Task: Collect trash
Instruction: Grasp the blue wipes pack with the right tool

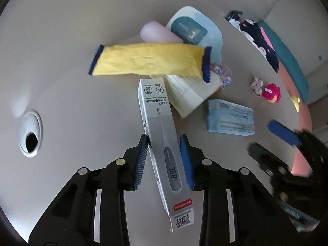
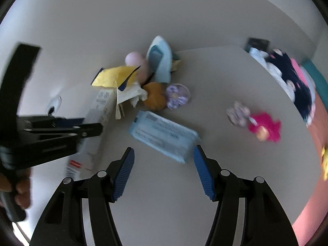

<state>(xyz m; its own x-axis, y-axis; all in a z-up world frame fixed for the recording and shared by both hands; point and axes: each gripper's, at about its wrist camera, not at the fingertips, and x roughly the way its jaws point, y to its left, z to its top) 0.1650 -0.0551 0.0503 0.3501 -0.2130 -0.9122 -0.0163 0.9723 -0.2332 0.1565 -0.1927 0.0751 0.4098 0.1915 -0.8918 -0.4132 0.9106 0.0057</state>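
My left gripper (image 1: 164, 162) is shut on a long grey thermometer box (image 1: 162, 141), held above the desk; the box also shows at the left of the right wrist view (image 2: 98, 112). Past it lie a yellow wrapper with blue ends (image 1: 149, 60), a folded paper leaflet (image 1: 188, 92) and a blue tissue pack (image 1: 230, 117). My right gripper (image 2: 164, 168) is open and empty, just in front of the tissue pack (image 2: 164, 136). The yellow wrapper (image 2: 114, 76) and crumpled paper (image 2: 131, 96) lie beyond it.
A grey desk (image 2: 205, 78) holds a wet-wipes pack (image 1: 194, 28), a pink bottle (image 1: 157, 32), a brown pouch (image 2: 154, 95), a clear dish (image 2: 177, 96), a hair tie (image 2: 237, 112) and a pink toy (image 2: 264, 127). A cable hole (image 1: 30, 137) is at left. Bedding (image 2: 291, 82) lies right.
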